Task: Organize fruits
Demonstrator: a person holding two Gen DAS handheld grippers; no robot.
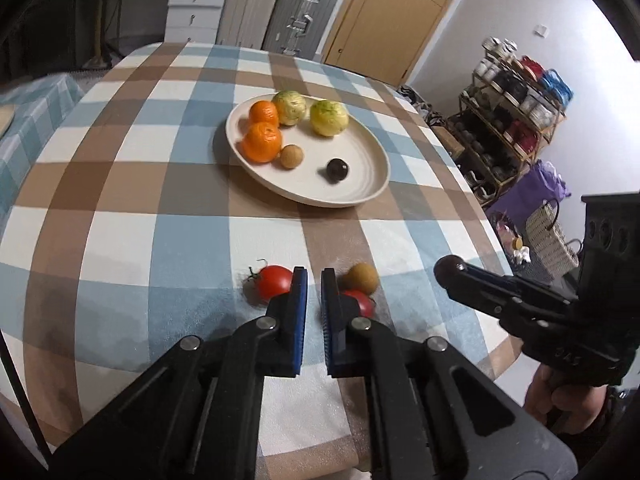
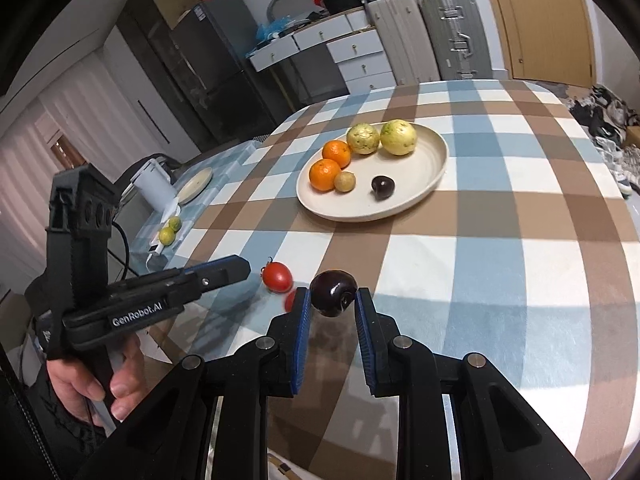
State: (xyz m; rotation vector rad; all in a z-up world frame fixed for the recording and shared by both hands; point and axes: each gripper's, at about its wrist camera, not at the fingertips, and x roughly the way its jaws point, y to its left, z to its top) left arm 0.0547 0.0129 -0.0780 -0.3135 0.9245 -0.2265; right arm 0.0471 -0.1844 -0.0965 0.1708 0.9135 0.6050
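Observation:
A cream plate [image 1: 360,196] on the checked tablecloth holds two oranges [image 1: 262,142], two yellow-green fruits [image 1: 328,118], a small brown fruit [image 1: 291,156] and a dark round fruit [image 1: 337,169]. Near the front edge lie a red tomato [image 1: 274,282], a second tomato [image 1: 362,302] and a brown fruit [image 1: 362,278]. My left gripper [image 1: 314,276] hangs above them, shut, with nothing between its pads. My right gripper [image 2: 332,296] is shut on a dark purple fruit [image 2: 334,294], held above the cloth to the right of the tomatoes; the left wrist view shows that fruit [image 1: 446,268] at its tips.
A shelf of jars [image 1: 516,104] and bags stand right of the table [image 1: 120,184]. Suitcases [image 2: 452,36] and white drawers [image 2: 360,60] line the far wall. A side surface at the left carries a white kettle [image 2: 154,186], a small plate [image 2: 196,184] and two limes [image 2: 170,230].

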